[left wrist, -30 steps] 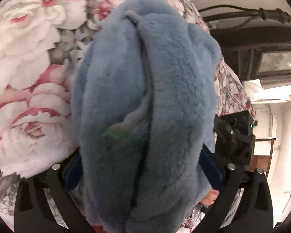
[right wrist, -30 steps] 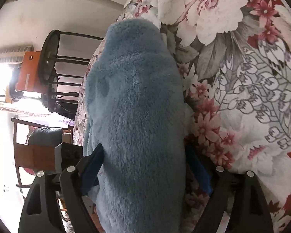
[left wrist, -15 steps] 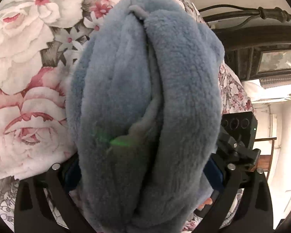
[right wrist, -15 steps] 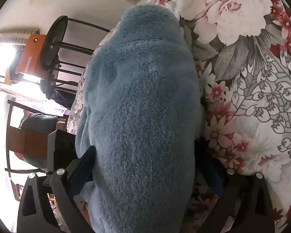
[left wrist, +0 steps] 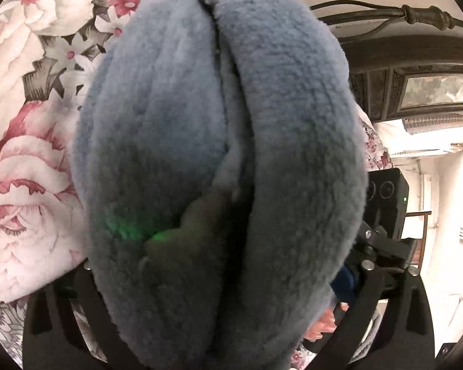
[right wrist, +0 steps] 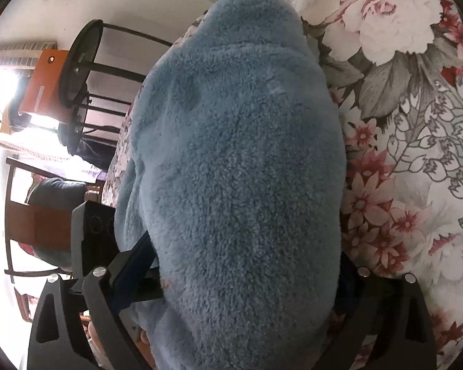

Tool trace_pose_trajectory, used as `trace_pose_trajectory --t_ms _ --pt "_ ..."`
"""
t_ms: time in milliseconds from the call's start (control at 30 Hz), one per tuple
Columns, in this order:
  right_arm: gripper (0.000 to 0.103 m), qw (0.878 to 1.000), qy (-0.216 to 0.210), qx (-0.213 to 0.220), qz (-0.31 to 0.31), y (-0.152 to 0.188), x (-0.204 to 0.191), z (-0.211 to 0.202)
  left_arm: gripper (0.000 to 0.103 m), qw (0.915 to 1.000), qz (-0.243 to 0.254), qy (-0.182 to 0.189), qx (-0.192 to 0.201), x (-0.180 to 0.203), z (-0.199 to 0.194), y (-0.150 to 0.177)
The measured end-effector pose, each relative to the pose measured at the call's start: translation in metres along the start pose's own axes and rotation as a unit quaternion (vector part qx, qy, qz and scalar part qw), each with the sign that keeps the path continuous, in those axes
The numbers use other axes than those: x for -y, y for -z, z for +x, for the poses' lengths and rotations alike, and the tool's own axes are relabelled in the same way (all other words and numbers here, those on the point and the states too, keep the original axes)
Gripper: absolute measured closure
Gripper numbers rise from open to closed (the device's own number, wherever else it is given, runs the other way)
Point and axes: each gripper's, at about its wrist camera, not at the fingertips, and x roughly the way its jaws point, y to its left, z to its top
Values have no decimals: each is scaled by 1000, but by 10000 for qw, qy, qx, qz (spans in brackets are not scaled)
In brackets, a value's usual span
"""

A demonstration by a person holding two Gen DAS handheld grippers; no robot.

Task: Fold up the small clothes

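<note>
Fluffy blue fleece garment (left wrist: 219, 160) bunched, clamped in left gripper (left wrist: 213, 308) and right gripper (right wrist: 247, 302) | over floral pink-and-white bedspread (right wrist: 410, 141) | dark carved wooden headboard (left wrist: 416, 71) far right | round black metal stand (right wrist: 83, 77) far left

My cams are fisheye-warped with black corners. Blown-out window glare (right wrist: 3, 80) far left; near fleece (left wrist: 219, 185) is dim and soft.
</note>
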Motion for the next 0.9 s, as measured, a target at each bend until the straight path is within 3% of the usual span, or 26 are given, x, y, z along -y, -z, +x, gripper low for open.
trace_pose_trajectory --t_ms 100,233,500,900 --pt "8 9996 -161 94 228 0 4 -4 4 9998 -177 96 57 -1 -2 -2" --pt "16 9975 -232 146 659 -1 17 -8 4 9988 -451 89 145 -7 -5 -2" --pt "28 9980 197 393 459 8 -2 -14 6 9983 -389 -232 379 6 -16 14" --pt "32 9980 45 611 186 32 -32 -49 8 9973 3 -379 636 54 -56 43"
